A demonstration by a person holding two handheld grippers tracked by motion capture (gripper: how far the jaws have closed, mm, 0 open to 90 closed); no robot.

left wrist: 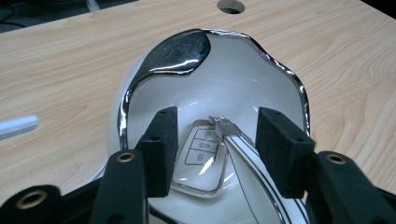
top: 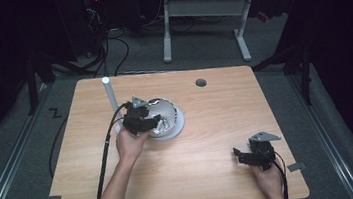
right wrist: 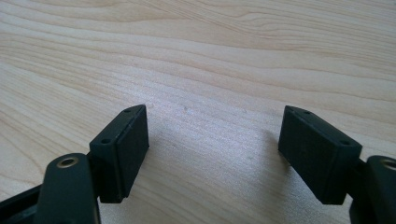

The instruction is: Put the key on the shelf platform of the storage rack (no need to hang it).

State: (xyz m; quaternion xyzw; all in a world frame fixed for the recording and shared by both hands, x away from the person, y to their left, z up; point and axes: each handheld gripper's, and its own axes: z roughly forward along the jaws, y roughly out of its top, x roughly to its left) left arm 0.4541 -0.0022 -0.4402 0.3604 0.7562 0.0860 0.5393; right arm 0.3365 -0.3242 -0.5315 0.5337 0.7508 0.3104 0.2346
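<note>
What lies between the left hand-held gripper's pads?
In the left gripper view, a car key with its metal ring lies in the white bowl, untouched between the pads.

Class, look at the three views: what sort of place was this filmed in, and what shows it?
Probably a lab or workshop: a wooden table on grey carpet, loose cables on the floor, and another desk frame behind.

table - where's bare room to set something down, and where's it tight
Bare wood runs across the table middle, between the white bowl and the right gripper, and along the far right side past the round hole. The near left corner is free too. It is crowded around the bowl, with the left gripper over it and the white tube beside.
</note>
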